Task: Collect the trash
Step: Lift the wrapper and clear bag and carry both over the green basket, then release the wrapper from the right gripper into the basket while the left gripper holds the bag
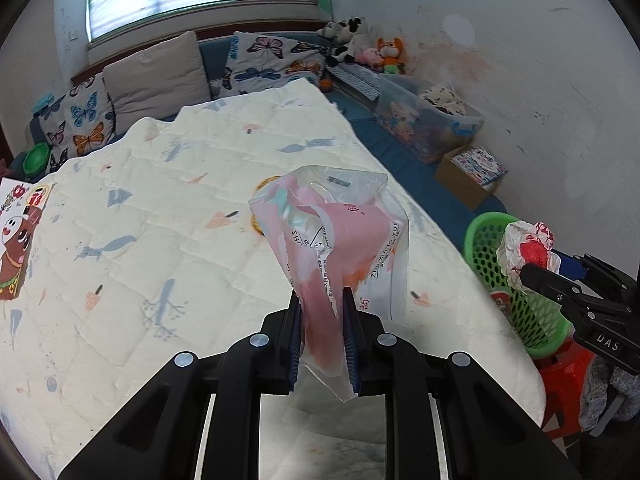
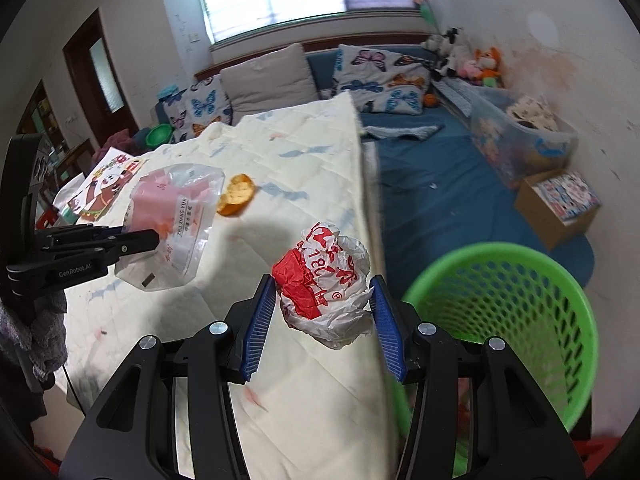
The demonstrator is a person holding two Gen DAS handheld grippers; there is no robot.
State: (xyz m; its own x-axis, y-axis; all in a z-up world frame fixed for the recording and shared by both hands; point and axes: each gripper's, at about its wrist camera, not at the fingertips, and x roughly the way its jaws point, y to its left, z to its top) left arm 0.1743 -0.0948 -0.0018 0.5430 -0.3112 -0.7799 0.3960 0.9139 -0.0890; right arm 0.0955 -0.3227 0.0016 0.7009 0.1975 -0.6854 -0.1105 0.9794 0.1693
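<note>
My left gripper (image 1: pixel 322 300) is shut on a pink and clear plastic bag (image 1: pixel 340 232) and holds it above the quilted table cover (image 1: pixel 160 208). It also shows in the right wrist view (image 2: pixel 154 240) with the bag (image 2: pixel 176 216). My right gripper (image 2: pixel 324 292) is shut on a crumpled red and white wrapper (image 2: pixel 324 280), held over the table's right edge beside the green mesh basket (image 2: pixel 508 312). In the left wrist view the wrapper (image 1: pixel 528 248) hangs in front of the basket (image 1: pixel 520 300). An orange peel (image 2: pixel 237 194) lies on the cover.
A cartoon picture book (image 1: pixel 18 236) lies at the table's left edge. A blue sofa bed with butterfly pillows (image 2: pixel 384 76) lies behind. A clear storage bin (image 2: pixel 520 144) and a cardboard box (image 2: pixel 556 204) stand by the right wall. A red stool (image 1: pixel 560 380) is under the basket.
</note>
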